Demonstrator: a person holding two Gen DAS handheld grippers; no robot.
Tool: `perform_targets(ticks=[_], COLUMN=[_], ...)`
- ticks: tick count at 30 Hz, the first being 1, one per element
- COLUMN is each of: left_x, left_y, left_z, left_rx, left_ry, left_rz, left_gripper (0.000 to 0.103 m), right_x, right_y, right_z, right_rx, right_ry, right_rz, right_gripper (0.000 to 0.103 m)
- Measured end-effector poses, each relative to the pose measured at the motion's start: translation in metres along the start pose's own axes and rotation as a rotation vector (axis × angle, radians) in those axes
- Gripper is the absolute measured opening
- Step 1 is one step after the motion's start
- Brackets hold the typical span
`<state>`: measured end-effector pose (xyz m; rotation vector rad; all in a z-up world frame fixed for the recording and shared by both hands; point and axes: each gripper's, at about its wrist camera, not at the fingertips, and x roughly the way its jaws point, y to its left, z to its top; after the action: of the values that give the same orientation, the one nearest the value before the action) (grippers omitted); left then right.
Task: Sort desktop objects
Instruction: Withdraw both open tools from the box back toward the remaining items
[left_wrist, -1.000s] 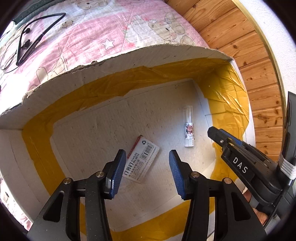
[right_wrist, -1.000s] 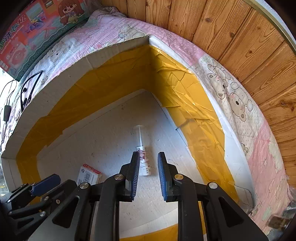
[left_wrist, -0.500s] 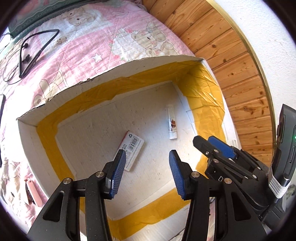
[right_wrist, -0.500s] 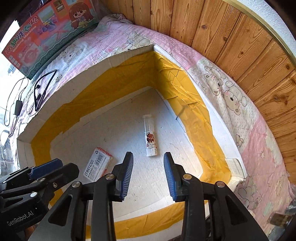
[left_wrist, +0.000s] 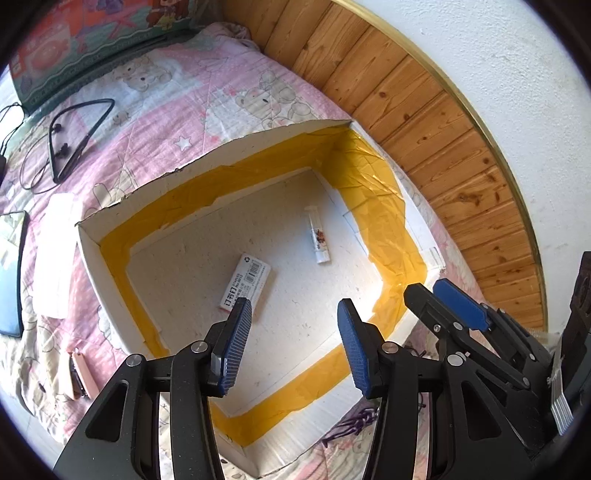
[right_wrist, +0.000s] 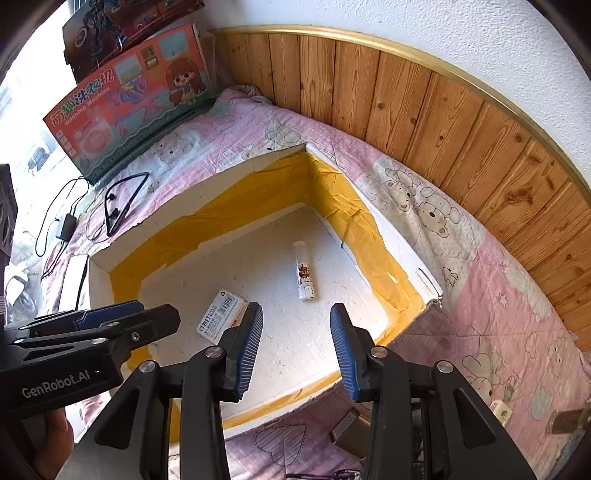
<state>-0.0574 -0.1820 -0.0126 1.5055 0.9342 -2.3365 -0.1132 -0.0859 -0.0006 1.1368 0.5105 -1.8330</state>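
Observation:
A white foam box (left_wrist: 207, 162) lined with yellow tape lies on a pink bear-print quilt. On its floor lie a staple box (left_wrist: 245, 282) and a small clear tube (left_wrist: 319, 238) with a red print, apart from each other. My left gripper (left_wrist: 293, 314) hangs open above the box's near side with nothing between its blue pads. To its right, my right gripper (left_wrist: 428, 290) hovers over the box's corner. In the right wrist view the right gripper (right_wrist: 295, 314) has its jaws opening and empty, well above the tube (right_wrist: 304, 277) and staple box (right_wrist: 221, 314). The left gripper (right_wrist: 159, 314) shows at the left.
Black neckband earphones (left_wrist: 79, 136) and a cable with adapter (right_wrist: 66, 221) lie on the quilt left of the box. A toy washing-machine carton (right_wrist: 125, 99) leans at the back. A dark-screened device (left_wrist: 11, 269) and a pink item (left_wrist: 79, 373) sit at the left. A wood-panelled wall (left_wrist: 424, 122) runs behind.
Both grippers have risen and drawn back from inside the box. The right gripper's jaws have widened from nearly shut, and the tube stays lying on the box floor.

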Motion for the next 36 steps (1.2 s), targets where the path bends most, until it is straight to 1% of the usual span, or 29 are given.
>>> perform_targets(ticks=[8, 12, 15, 18, 23, 26, 28, 30, 33, 36], left_x=[-0.018, -0.028, -0.036, -0.040, -0.049, -0.055, -0.061, -0.067, -0.072, -0.071], left_y=[-0.009, -0.013, -0.014, -0.012, -0.007, -0.010, -0.015, -0.025, -0.048, -0.075], left_z=[-0.013, -0.023, -0.028, -0.030, -0.035, -0.042, -0.049, -0.058, -0.078, -0.102], left_rx=[0.066, 0.101, 0.127, 0.143, 0.160, 0.194, 0.232, 0.292, 0.405, 0.539], left_ry=[-0.036, -0.055, -0.059, -0.037, 0.002, 0.025, 0.020, 0.012, 0.005, 0.005], left_rz=[0.000, -0.029, -0.075, -0.144, -0.254, -0.319, -0.334, -0.337, -0.345, -0.341], left_gripper=[0.051, 0.051, 0.051, 0.051, 0.051, 0.051, 0.051, 0.051, 0.051, 0.051], right_x=[-0.039, -0.059, -0.072, -0.085, -0.108, -0.117, -0.120, -0.121, -0.132, -0.142], right_y=[-0.002, -0.002, -0.002, -0.004, -0.008, -0.012, -0.018, -0.024, -0.037, -0.054], right_z=[-0.026, -0.046, -0.061, -0.077, -0.108, -0.131, -0.144, -0.151, -0.162, -0.176], right_rx=[0.057, 0.075, 0.088, 0.105, 0.133, 0.163, 0.197, 0.212, 0.245, 0.295], right_ry=[-0.113, -0.179, -0.221, -0.249, -0.293, -0.323, -0.331, -0.314, -0.336, -0.352], right_rz=[0.050, 0.076, 0.090, 0.100, 0.134, 0.159, 0.163, 0.159, 0.146, 0.140], right_gripper=[0.040, 0.040, 0.040, 0.041, 0.045, 0.046, 0.046, 0.046, 0.046, 0.046])
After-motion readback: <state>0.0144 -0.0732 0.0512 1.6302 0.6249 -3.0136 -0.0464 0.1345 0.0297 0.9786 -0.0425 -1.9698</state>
